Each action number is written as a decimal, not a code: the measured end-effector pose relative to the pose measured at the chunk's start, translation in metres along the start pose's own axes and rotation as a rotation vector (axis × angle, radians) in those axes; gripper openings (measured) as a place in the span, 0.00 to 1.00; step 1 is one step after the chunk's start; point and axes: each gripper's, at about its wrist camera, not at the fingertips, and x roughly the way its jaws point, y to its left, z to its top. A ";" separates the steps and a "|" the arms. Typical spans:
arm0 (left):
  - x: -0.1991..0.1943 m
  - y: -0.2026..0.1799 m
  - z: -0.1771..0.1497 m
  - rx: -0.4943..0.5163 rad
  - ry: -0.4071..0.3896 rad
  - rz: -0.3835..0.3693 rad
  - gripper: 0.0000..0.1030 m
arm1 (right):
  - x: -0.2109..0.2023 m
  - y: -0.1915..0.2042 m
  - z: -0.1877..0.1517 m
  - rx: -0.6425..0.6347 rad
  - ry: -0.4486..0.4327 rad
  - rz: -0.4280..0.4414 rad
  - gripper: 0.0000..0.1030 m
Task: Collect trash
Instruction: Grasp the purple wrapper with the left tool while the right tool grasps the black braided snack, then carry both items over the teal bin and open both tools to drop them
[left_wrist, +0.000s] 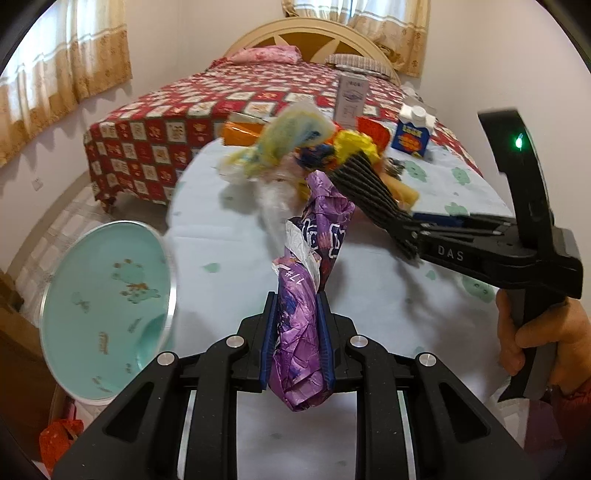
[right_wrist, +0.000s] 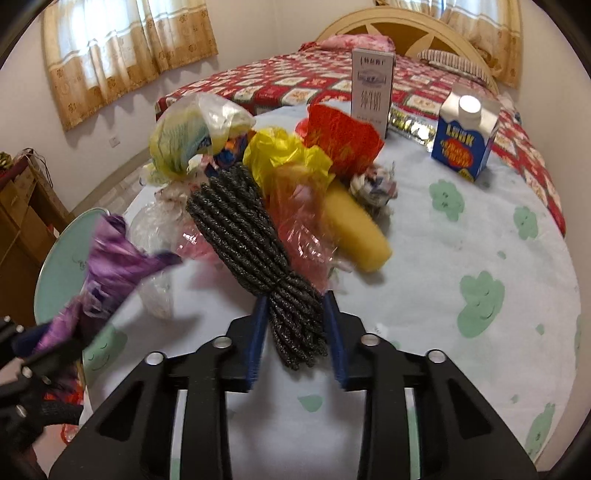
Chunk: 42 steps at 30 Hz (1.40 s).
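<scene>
My left gripper (left_wrist: 297, 325) is shut on a crumpled purple wrapper (left_wrist: 301, 325) and holds it above the table; the wrapper also shows blurred at the left of the right wrist view (right_wrist: 110, 254). My right gripper (right_wrist: 295, 328) is shut on a bundle of dark grey cord (right_wrist: 255, 251), which also shows in the left wrist view (left_wrist: 369, 192). Behind it lies a heap of trash: a yellow bag (right_wrist: 284, 155), a red bag (right_wrist: 343, 140), a yellow-green bag (right_wrist: 184, 140) and a yellow tube (right_wrist: 358, 229).
A round table with a pale cloud-print cloth (right_wrist: 461, 258) carries a blue carton (right_wrist: 465, 144) and a tall white box (right_wrist: 371, 88) at the back. A round teal bin (left_wrist: 107, 306) stands left of the table. A bed with a red quilt (left_wrist: 177, 122) lies beyond.
</scene>
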 end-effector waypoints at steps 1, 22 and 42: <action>-0.004 0.004 0.000 -0.007 -0.009 0.007 0.20 | -0.001 0.002 0.000 -0.002 -0.004 -0.003 0.24; -0.081 0.111 0.003 -0.220 -0.204 0.260 0.20 | -0.059 0.096 0.012 -0.016 -0.134 0.104 0.16; -0.055 0.184 -0.017 -0.363 -0.115 0.391 0.20 | 0.009 0.212 0.020 -0.118 -0.006 0.167 0.16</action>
